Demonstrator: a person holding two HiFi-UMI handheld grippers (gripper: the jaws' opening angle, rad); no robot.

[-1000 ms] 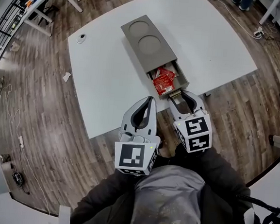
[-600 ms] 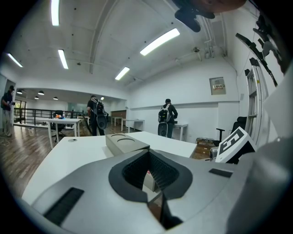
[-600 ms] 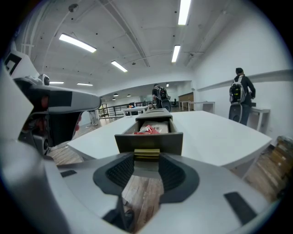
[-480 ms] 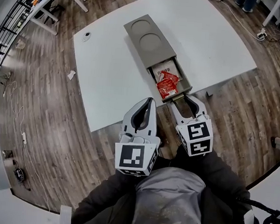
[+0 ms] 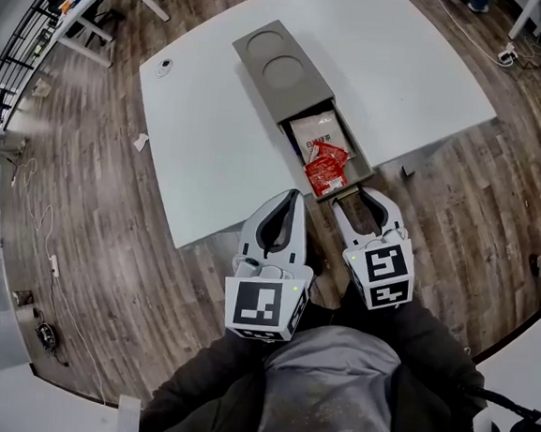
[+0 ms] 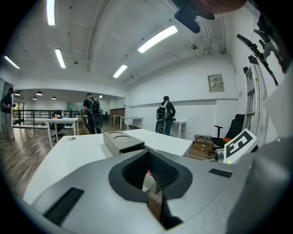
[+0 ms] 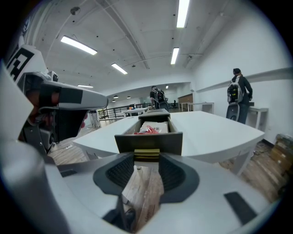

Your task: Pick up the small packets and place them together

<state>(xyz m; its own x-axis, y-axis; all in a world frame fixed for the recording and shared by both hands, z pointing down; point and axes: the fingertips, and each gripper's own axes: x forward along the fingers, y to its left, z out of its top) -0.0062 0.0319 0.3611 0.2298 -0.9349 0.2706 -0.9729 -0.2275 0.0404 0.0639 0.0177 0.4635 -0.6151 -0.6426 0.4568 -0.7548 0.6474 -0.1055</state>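
Nearest, at the bottom of the head view, the person's dark sleeves and grey front were seen, with both grippers held out over the wooden floor, short of the table's near edge. The left gripper, at the lower centre, was kept with its fingers closed together, and nothing was held between them. Its tips were pointed at the white table, to the left of the drawer.

The right gripper, just right of it, was closed on the brass-coloured handle of the open drawer. The drawer's front wall was placed directly between this gripper and the packets.

Inside the drawer, right of the frame's centre, the red packets were lying in a loose heap against the front wall. The white packet was lying flat behind them and was partly covered by them. Behind the drawer, the grey box with two round recesses in its top was stretched toward the upper centre of the frame.

Further away, a small round object was seen on the table's corner at the upper left, and a scrap of paper on the floor below it. In the left gripper view, stacked cardboard boxes and a chair were seen at the right, and two people with backpacks were standing at the far tables.
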